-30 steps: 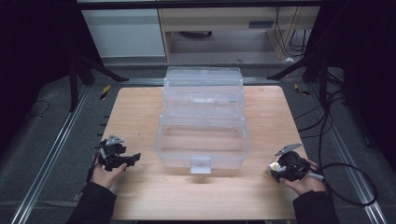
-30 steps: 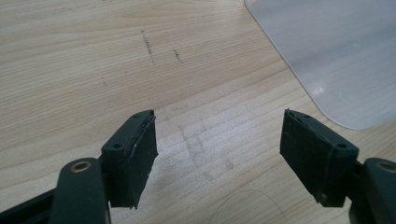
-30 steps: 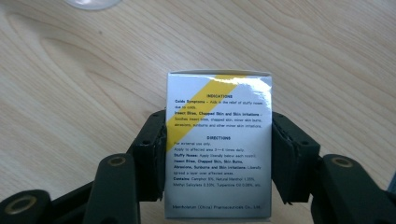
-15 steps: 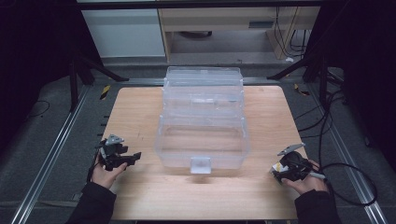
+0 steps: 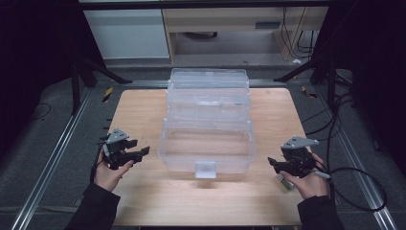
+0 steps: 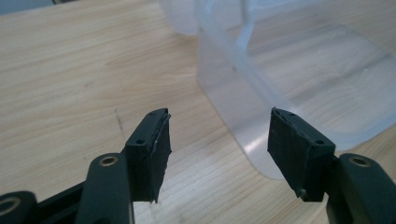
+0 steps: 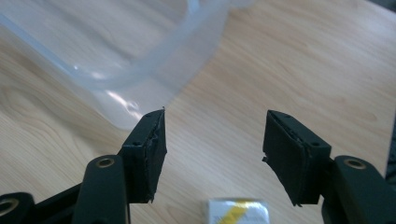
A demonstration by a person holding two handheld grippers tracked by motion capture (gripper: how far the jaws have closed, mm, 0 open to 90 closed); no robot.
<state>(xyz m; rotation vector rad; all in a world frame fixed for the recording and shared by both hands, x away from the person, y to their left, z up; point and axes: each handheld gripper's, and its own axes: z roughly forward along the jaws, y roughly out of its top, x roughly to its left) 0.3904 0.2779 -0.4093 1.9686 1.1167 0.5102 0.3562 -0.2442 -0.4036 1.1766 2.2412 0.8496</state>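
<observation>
Bin [image 5: 207, 143] clear, empty | table [image 5: 143, 110] | both tongs apart

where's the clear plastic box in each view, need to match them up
High view: clear plastic box at the centre of the wooden table.
Left gripper view: its rounded corner at the upper right, past the open jaws.
Right gripper view: its rounded corner at the upper left.
Shared landmark: the light wood grain of the table under the box.
</observation>
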